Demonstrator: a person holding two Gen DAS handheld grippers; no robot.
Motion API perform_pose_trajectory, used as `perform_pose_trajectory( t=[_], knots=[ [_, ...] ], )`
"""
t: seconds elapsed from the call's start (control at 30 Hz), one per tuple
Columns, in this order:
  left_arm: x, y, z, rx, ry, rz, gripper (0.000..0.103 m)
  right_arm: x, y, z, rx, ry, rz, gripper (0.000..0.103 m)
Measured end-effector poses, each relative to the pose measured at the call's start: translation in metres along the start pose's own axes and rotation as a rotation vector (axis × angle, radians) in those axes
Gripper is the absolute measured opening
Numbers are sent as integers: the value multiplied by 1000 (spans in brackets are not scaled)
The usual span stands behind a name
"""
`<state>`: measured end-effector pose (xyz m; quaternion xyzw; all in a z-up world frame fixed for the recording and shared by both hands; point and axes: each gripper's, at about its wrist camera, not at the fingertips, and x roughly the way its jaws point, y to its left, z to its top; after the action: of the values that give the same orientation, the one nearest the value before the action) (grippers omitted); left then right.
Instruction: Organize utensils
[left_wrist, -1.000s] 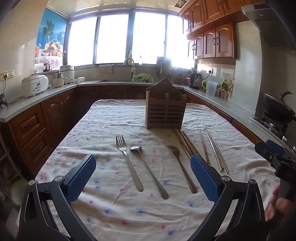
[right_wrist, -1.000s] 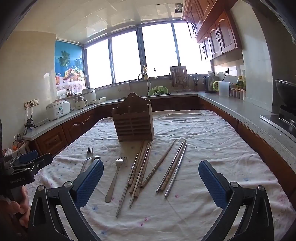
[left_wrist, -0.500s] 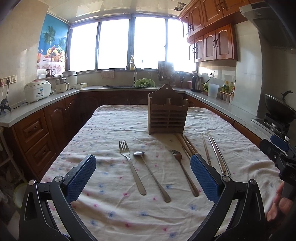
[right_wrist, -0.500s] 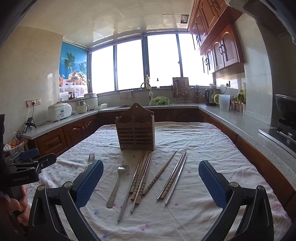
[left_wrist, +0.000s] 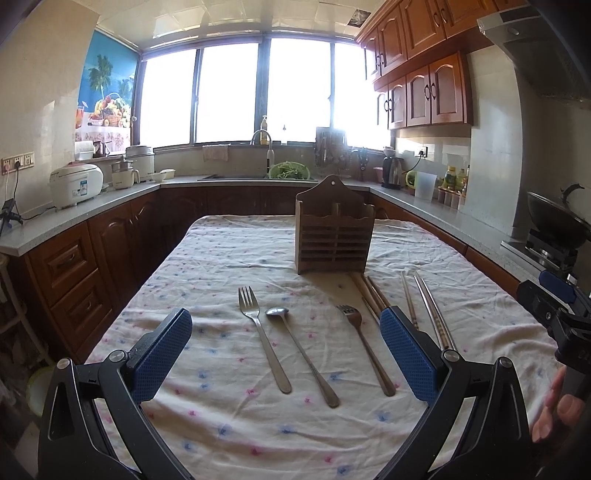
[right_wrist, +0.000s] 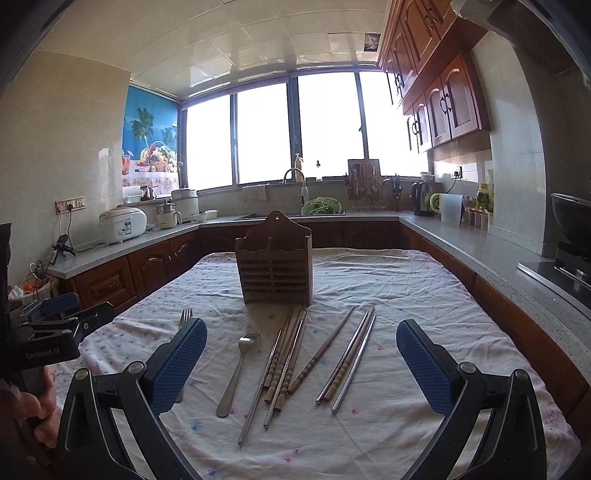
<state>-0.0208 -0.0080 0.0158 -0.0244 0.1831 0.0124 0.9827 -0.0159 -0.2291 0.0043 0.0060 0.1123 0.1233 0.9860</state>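
A slatted wooden utensil holder (left_wrist: 334, 232) (right_wrist: 274, 263) stands upright mid-table on a flowered cloth. In front of it lie a long fork (left_wrist: 263, 338), a spoon (left_wrist: 301, 350) and a shorter fork (left_wrist: 365, 350) (right_wrist: 237, 373). To their right lie several wooden chopsticks (right_wrist: 286, 363) and a steel pair (right_wrist: 354, 365) (left_wrist: 432, 314). My left gripper (left_wrist: 286, 350) hovers open above the forks and spoon, with nothing between its blue pads. My right gripper (right_wrist: 301, 363) hovers open over the chopsticks, also holding nothing.
The cloth-covered table (left_wrist: 229, 258) is ringed by a grey counter (right_wrist: 454, 236) with dark wood cabinets. A rice cooker (left_wrist: 75, 182), a sink with greens (right_wrist: 320, 206), a kettle (right_wrist: 421, 199) and a wok (left_wrist: 554, 219) sit along it. A person's hand (left_wrist: 552, 410) holds the right gripper.
Both views have tilted upward, so the table and utensils sit lower in frame and more ceiling shows. The utensils lie where they were. Both grippers stay open.
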Motion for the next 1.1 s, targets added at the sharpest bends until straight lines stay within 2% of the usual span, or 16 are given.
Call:
perform_pose_trajectory(
  t=[0.83, 1.1],
  knots=[
    [0, -1, 0, 0, -4, -4, 103, -2, 4, 3, -2, -11, 16, 103],
    [7, 2, -1, -21, 28, -23, 103, 0, 3, 2, 8, 11, 13, 103]
  ],
)
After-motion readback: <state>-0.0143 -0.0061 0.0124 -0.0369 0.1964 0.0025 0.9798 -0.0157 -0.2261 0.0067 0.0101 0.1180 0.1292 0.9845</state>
